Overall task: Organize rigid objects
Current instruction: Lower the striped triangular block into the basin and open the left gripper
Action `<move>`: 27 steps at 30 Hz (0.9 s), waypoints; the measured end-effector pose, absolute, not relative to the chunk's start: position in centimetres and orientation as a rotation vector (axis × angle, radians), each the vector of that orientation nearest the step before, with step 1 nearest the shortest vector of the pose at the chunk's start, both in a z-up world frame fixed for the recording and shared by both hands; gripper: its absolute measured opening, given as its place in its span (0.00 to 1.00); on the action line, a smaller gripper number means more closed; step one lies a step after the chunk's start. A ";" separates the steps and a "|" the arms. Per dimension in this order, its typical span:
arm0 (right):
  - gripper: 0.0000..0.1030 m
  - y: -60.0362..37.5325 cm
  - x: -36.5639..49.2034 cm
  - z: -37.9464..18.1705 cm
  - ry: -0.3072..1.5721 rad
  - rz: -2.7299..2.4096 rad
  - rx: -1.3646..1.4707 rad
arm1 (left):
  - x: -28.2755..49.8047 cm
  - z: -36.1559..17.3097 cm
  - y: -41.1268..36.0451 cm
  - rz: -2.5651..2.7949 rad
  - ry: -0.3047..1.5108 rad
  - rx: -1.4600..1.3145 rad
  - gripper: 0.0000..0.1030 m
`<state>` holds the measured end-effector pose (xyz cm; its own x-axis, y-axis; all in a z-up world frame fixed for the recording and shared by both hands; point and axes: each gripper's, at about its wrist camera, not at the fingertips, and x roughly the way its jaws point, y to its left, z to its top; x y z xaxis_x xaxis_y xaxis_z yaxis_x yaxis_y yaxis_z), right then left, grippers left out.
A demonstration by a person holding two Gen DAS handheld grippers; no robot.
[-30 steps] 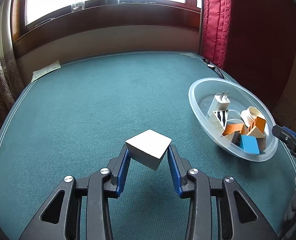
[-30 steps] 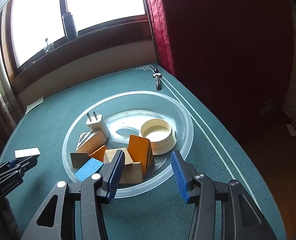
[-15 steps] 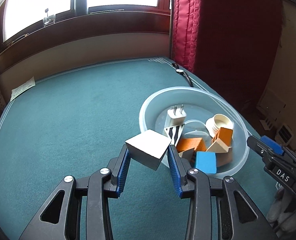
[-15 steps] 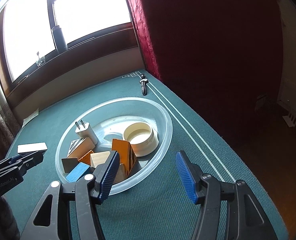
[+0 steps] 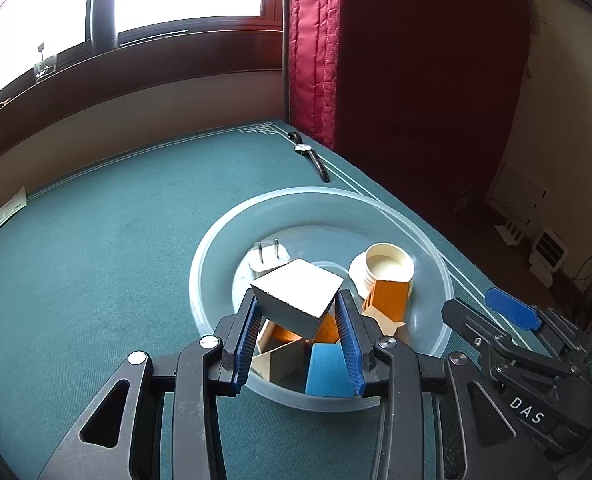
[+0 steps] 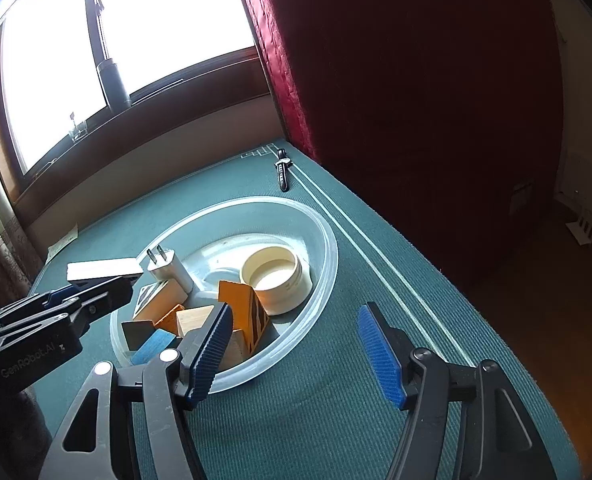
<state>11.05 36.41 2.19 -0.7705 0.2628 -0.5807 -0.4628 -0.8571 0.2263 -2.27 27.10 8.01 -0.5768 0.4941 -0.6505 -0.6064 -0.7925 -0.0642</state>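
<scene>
My left gripper is shut on a white block, held tilted above the near side of a clear plastic bowl. The bowl holds a white plug adapter, a cream round lid, an orange block, a blue block and several wooden pieces. In the right wrist view the white block hangs over the bowl's left rim in the left gripper. My right gripper hovers at the bowl's near right rim, its jaws opening with nothing between them.
A teal felt table carries the bowl. A black wristwatch lies near the far right corner, a paper slip at the far left. A red curtain hangs past the table's right edge, where the floor drops away.
The left gripper carried the white block rightward until it hangs over the bowl. The right gripper's jaws spread wider while the hand stayed in place.
</scene>
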 end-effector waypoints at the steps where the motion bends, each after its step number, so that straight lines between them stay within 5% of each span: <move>1: 0.67 36.4 11.0 2.2 0.509 2.586 -0.772 | -2.4 7.9 27.4 2.329 0.222 -0.895 0.38; 12: 0.69 36.7 11.0 2.2 0.527 2.582 -0.774 | -4.2 6.4 29.6 2.263 0.217 -0.956 0.39; 17: 0.70 36.7 11.0 2.2 0.528 2.582 -0.776 | -4.3 6.2 29.0 2.281 0.193 -0.960 0.56; 27: 0.82 36.2 11.0 2.2 0.527 2.586 -0.777 | -3.5 6.7 26.7 2.337 0.184 -0.941 0.60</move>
